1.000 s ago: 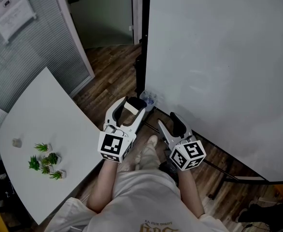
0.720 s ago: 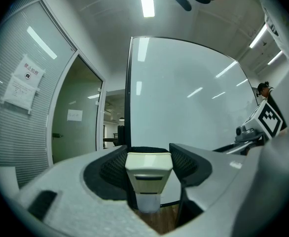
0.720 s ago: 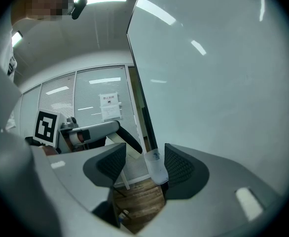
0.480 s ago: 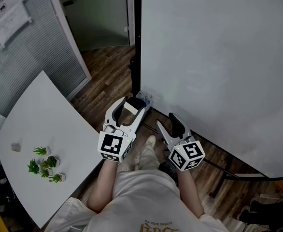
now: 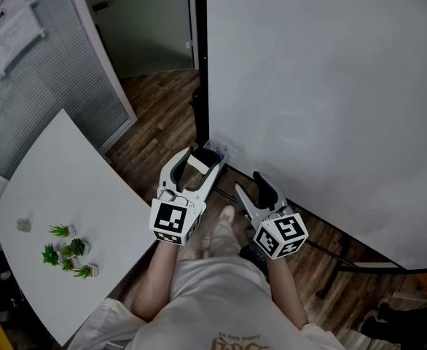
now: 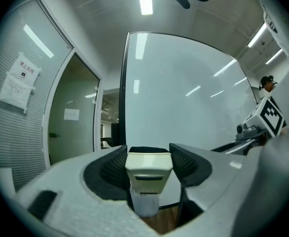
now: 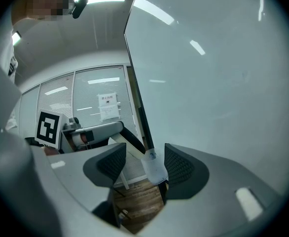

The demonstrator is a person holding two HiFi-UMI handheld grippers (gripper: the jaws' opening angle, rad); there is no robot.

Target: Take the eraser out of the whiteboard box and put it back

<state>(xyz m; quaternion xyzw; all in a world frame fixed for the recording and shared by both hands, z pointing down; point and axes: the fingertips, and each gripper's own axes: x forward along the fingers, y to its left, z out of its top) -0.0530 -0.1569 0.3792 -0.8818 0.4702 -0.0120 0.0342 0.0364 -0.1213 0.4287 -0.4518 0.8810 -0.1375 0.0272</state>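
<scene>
A cream eraser with black felt on its far side sits between the jaws of my left gripper, which is shut on it. In the left gripper view the eraser fills the gap between the pads. The clear whiteboard box hangs at the whiteboard's lower left corner, just beyond the eraser and lower. My right gripper stands open and empty to the right. The box shows between its pads but farther off.
The big whiteboard fills the right side, its dark frame post at the left edge and its stand foot on the wooden floor. A white table with small green plants lies at the left, and a glass partition with blinds behind it.
Both grippers stay as they were, the eraser still in the left one. Only the head view has drifted a little, so the whiteboard's edge sits further left.
</scene>
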